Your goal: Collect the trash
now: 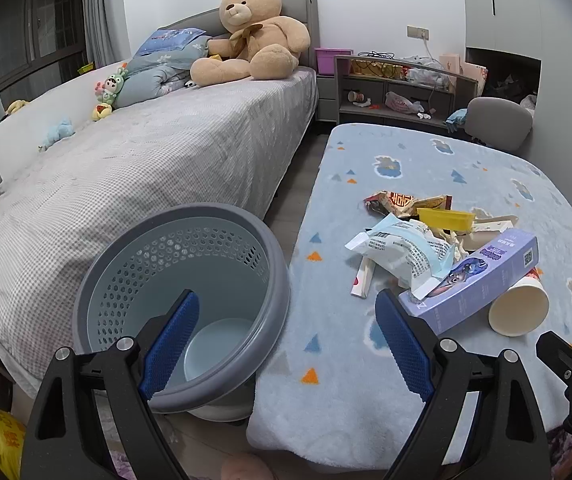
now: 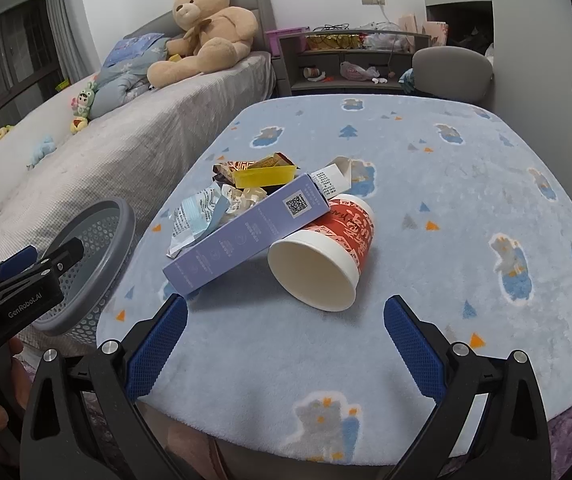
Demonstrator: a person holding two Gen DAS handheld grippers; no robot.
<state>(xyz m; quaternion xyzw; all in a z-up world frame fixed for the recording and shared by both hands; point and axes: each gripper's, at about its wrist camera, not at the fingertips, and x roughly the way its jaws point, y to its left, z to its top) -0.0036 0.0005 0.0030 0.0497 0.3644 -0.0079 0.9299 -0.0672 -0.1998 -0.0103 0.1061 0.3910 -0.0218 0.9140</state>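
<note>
Trash [image 2: 253, 204] sits uncollected — both grippers, right gripper [image 2: 286, 344] and left gripper [image 1: 286, 340], gape empty; next, seemingly, pinch the paper cup [image 2: 322, 256] at twelve o'clock, then swing it to the basket [image 1: 181, 292].

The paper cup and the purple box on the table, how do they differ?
The paper cup is round, red-patterned with a white inside, and lies on its side with its open mouth facing the camera. The purple box is long, flat-sided and closed, and its far end rests tilted on the cup. Both lie untouched on the blue blanket.
</note>
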